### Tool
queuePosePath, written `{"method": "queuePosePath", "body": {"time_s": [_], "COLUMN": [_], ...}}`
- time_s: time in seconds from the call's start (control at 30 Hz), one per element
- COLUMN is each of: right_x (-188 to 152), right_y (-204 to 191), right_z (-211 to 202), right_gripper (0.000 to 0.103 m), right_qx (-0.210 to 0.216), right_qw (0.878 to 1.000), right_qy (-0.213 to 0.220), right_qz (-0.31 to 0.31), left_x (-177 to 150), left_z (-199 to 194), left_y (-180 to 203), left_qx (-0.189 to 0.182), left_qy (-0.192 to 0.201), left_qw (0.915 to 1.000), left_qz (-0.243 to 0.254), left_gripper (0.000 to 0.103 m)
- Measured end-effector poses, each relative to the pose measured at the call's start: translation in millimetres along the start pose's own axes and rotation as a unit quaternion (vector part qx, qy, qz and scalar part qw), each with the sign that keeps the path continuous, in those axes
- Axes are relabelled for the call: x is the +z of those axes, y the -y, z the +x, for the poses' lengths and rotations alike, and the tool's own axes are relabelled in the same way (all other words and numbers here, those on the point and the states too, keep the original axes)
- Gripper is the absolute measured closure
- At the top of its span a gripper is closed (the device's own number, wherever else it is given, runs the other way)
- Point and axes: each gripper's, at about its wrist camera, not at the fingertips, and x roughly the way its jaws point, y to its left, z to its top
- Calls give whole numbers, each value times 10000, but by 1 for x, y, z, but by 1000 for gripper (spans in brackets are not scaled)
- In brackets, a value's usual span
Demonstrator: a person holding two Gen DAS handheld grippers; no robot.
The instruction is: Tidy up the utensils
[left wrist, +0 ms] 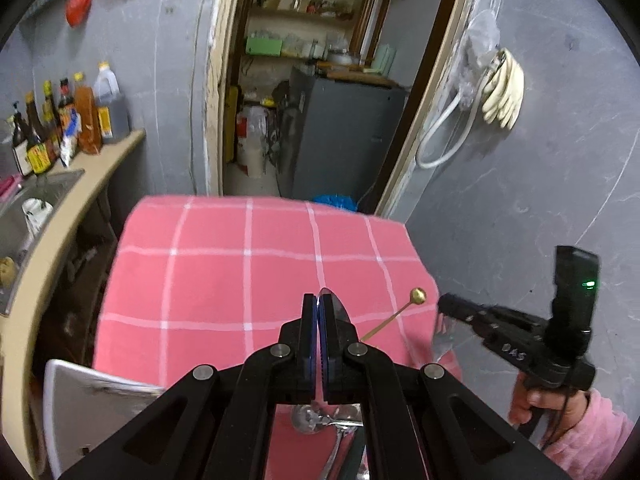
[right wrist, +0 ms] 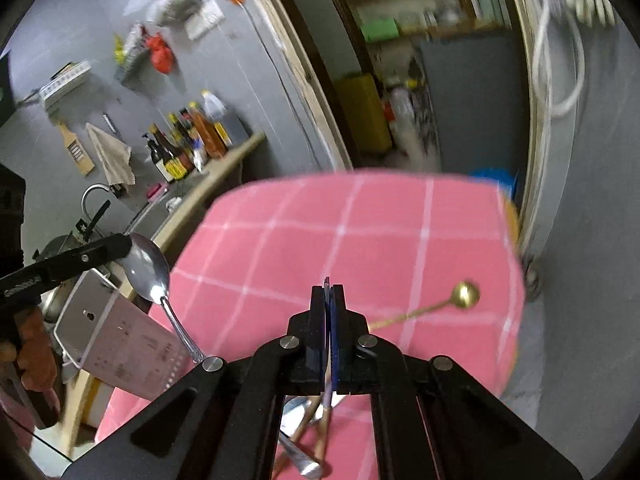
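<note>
Above the pink cloth [left wrist: 224,280], the left gripper [left wrist: 320,304] is clenched on a steel spoon [right wrist: 146,270], handle hanging toward 5 o'clock. Right gripper [right wrist: 330,292] pinches a thin utensil [right wrist: 327,364]. Gold spoon [right wrist: 464,294] lies at 2 o'clock, apart from both.

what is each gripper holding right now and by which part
Left gripper pinches a shiny steel spoon by its bowl, handle hanging down. Right gripper is shut on a thin utensil; which part cannot be told.
</note>
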Motion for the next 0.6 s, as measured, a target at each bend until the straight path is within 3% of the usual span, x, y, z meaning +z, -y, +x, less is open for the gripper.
{"method": "queuePosePath", "body": {"time_s": [0.27, 0.6], "right_x": [54, 82], "right_y": [-79, -186], "right_z": [-64, -91], "right_gripper": [101, 101], "right_qx": [-319, 106], "right_qw": [9921, 9764], "right_qy": [968, 1814], "right_qz": [-737, -1171], "left_x": [13, 21], "left_z": [-76, -174], "left_y": [-19, -76], "left_qx": [260, 957], "left_qy": [671, 1415], "left_qw": [9971, 9851], "left_qz": [239, 216], "left_gripper": [101, 101]}}
